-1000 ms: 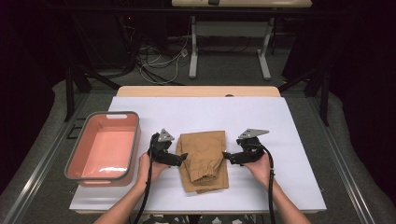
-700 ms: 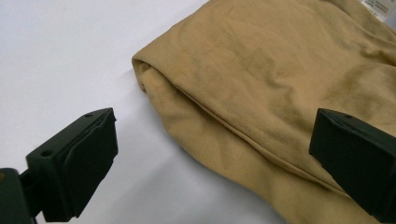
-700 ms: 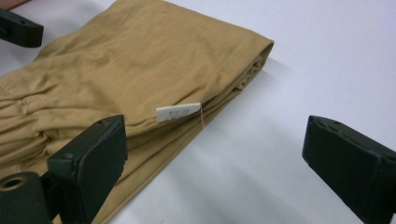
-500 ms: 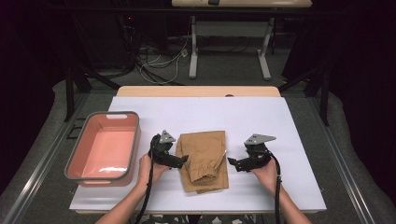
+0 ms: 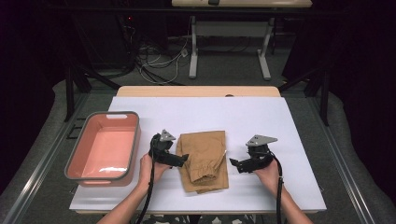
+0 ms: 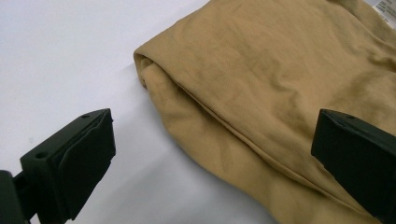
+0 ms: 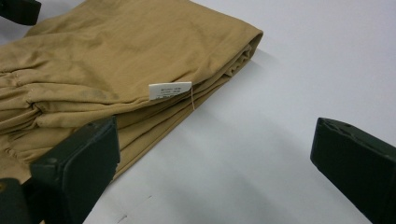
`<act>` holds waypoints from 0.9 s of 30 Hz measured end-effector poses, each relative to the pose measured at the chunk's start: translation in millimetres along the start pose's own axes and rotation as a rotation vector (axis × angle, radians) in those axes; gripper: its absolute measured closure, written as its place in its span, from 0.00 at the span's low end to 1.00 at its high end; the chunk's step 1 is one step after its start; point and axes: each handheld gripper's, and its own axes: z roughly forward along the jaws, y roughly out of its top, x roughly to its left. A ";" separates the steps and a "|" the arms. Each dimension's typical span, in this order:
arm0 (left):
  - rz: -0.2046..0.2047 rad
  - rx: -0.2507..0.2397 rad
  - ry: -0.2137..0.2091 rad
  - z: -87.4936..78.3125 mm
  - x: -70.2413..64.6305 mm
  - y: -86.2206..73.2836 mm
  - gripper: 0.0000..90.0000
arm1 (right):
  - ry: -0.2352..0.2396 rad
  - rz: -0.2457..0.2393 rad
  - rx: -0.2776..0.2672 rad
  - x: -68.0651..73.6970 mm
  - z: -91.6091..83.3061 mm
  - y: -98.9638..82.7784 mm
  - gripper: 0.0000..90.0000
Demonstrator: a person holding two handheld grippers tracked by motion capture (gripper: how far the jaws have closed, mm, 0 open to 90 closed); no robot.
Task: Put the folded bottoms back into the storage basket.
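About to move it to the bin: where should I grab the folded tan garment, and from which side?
My pick is the thick folded edges of the tan garment, both sides at once: the left gripper on its rolled fold, the right gripper on the stacked edge by the white tag. Both are open and level with the table, so they could slide onto those edges.

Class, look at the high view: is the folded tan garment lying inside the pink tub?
No, the garment lies on the white table cover to the right of the tub, which holds nothing.
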 end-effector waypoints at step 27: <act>-0.034 0.134 0.017 29.5 -10.7 3.5 0.00 | 0.007 -0.018 0.016 2.2 1.9 0.2 0.02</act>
